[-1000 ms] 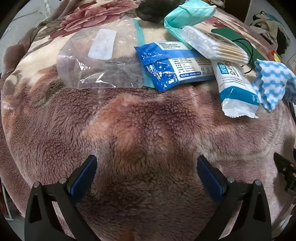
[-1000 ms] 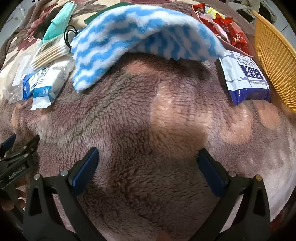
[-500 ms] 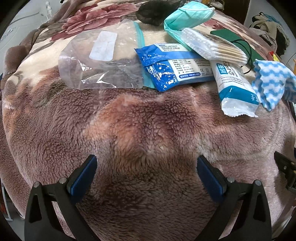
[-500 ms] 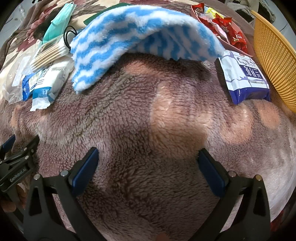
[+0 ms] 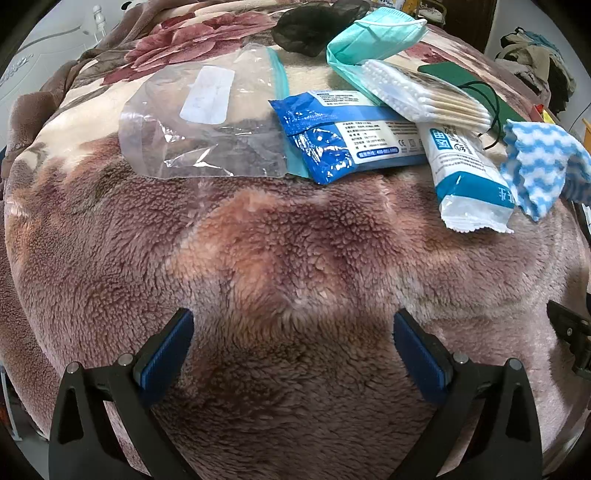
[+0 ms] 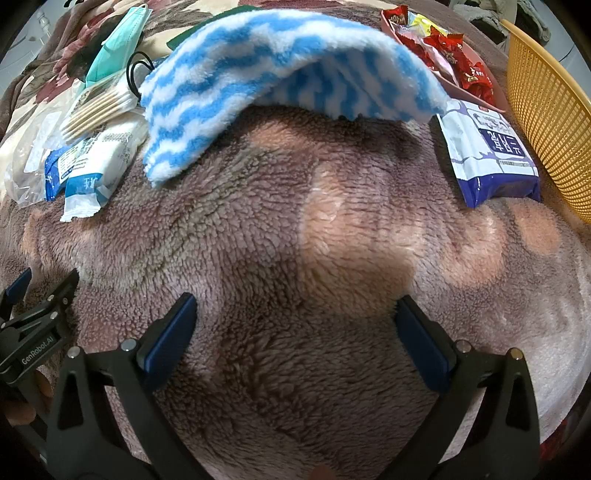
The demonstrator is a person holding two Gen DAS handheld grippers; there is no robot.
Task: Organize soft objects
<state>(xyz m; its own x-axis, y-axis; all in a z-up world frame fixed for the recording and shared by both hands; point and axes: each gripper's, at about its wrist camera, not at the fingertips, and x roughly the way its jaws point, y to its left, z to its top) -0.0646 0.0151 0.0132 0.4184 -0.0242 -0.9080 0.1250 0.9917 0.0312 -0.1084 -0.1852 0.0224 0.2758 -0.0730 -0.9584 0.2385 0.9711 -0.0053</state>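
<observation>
Both tongs hover over a plush brown-and-pink blanket (image 5: pixel 295 266) with their blue-padded fingers spread wide apart and nothing between them: the left tongs (image 5: pixel 293 339) sit low over bare fleece, and the right tongs (image 6: pixel 295 325) do the same in their own view. Ahead of the left tongs, a row of soft things lies across the far part of the blanket. A clear zip bag (image 5: pixel 207 122) with a white label lies flat at the left; just beside it, and overlapping its teal edge, is a blue foil packet (image 5: pixel 343 144). A white-and-blue tissue pack (image 5: pixel 469 173) lies partly on the packet's right end, and a sleeve of cotton swabs (image 5: pixel 424 92) rests across the tops of both. A teal face mask (image 5: pixel 373 33) lies behind the swabs, with a dark crumpled cloth (image 5: pixel 314 26) further back. A black hair tie (image 5: pixel 491 103) loops over a dark green flat item (image 5: pixel 454 74) near the swabs' right end. The blue-and-white striped cloth (image 6: pixel 288 74) lies draped ahead of the right tongs, its left corner touching the tissue pack. To its right sit a purple-and-white packet (image 6: pixel 491 155), a pink tray (image 6: pixel 472 92) holding red-wrapped snacks (image 6: pixel 458 55), and a yellow mesh basket (image 6: pixel 550 118) at the edge.
</observation>
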